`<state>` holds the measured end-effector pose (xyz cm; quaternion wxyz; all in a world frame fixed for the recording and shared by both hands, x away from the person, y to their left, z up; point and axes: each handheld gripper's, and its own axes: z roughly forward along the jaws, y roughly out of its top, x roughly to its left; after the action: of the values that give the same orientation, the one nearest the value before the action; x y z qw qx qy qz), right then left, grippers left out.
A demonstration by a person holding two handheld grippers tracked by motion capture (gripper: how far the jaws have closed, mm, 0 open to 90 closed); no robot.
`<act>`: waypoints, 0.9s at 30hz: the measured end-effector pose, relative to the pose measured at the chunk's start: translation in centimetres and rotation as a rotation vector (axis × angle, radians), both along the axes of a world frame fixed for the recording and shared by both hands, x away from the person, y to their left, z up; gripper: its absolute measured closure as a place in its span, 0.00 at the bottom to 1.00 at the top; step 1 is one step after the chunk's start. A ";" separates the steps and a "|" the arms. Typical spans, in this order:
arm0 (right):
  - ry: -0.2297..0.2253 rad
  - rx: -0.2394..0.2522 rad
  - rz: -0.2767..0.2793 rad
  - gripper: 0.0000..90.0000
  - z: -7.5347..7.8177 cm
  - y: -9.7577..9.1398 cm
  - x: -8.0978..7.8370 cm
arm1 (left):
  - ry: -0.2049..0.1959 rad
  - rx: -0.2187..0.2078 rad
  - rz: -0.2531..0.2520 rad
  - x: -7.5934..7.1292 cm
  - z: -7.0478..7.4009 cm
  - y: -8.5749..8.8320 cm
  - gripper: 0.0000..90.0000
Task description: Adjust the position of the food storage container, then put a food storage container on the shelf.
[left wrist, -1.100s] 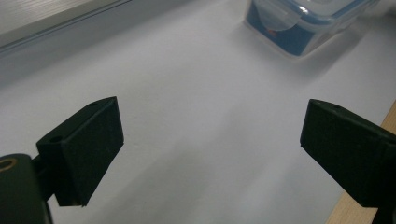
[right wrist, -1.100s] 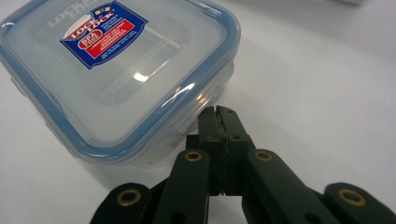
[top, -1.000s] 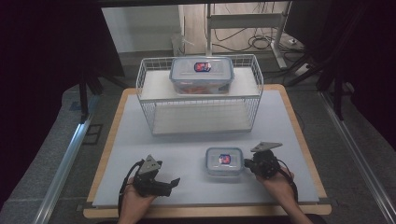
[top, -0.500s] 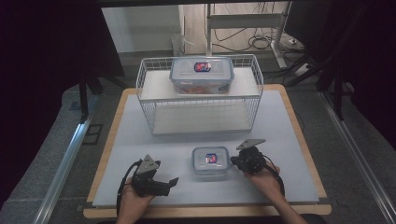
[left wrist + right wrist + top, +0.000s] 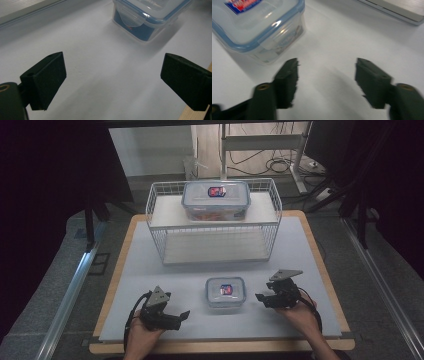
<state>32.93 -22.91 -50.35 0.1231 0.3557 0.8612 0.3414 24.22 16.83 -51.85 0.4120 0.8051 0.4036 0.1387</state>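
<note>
Small container on mat between grippers; right gripper fingers just opening, released, nothing between.

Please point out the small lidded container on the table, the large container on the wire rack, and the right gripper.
small container (image 5: 226,291), high view, on the middle of its lid.
large container (image 5: 216,199), high view, on its clear lid.
right gripper (image 5: 260,297), high view, between its open fingertips.
</note>
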 end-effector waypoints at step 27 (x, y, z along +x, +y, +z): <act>0.141 0.139 0.025 0.19 2.2 0.8 0.1 | 0.201 -0.253 -0.044 4.2 0.9 -1.0 0.21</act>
<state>33.00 -22.15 -48.19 0.0327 0.3758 0.8464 0.3760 28.39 15.86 -50.96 0.4705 0.7652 0.4394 -0.0038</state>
